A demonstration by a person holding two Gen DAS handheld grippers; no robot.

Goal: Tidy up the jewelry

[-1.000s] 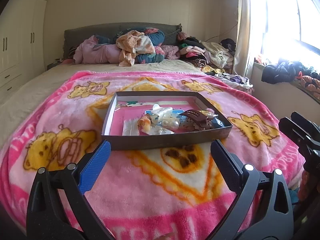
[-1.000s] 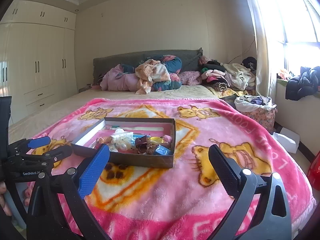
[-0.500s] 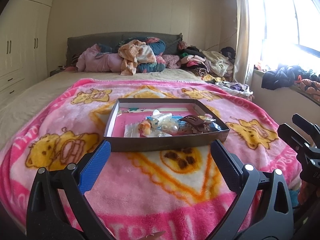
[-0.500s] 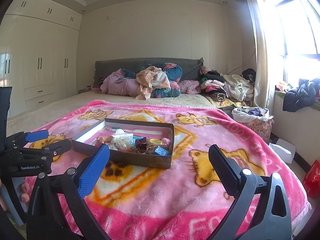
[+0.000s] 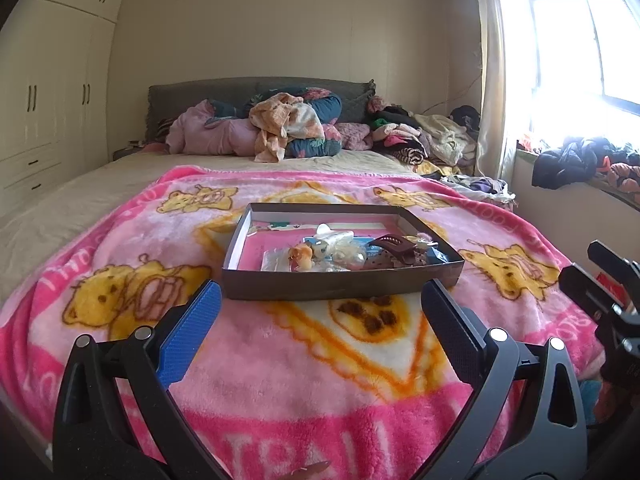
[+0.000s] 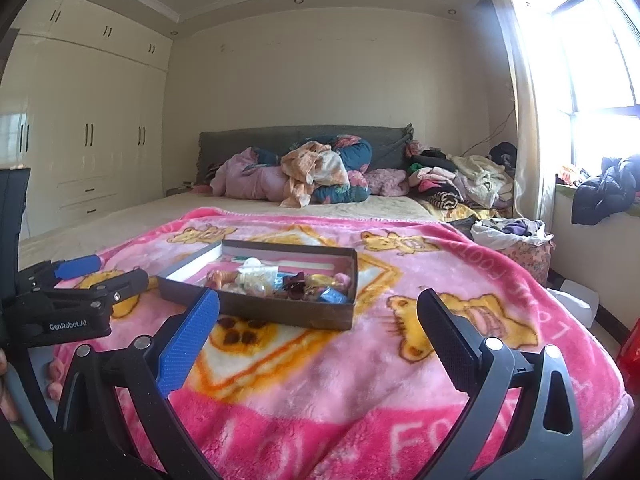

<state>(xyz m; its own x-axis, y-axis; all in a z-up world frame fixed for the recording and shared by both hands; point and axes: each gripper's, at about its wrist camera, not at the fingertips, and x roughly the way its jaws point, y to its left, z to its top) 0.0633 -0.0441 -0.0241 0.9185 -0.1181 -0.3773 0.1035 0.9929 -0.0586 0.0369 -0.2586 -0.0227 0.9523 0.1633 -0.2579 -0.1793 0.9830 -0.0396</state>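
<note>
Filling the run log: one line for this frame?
stage: approach | left gripper: open, empty | right gripper: open, empty | box: on blanket, jewelry inside, untouched

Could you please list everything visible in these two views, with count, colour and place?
Box: one, dark brown, shallow, open, on the blanket.
Jewelry pile: mixed small pieces, count unclear, bunched in the box's near half.
Hair claw: one, maroon, right side of the pile.
Blanket: one, pink with yellow bears, over the bed.
Bedding heap: pink, orange and navy, against the grey headboard.
Wardrobe: cream, left wall.
Dark jacket: one, on the window sill.
Left gripper: open, empty, short of the box.
Right gripper: open, empty.
</note>
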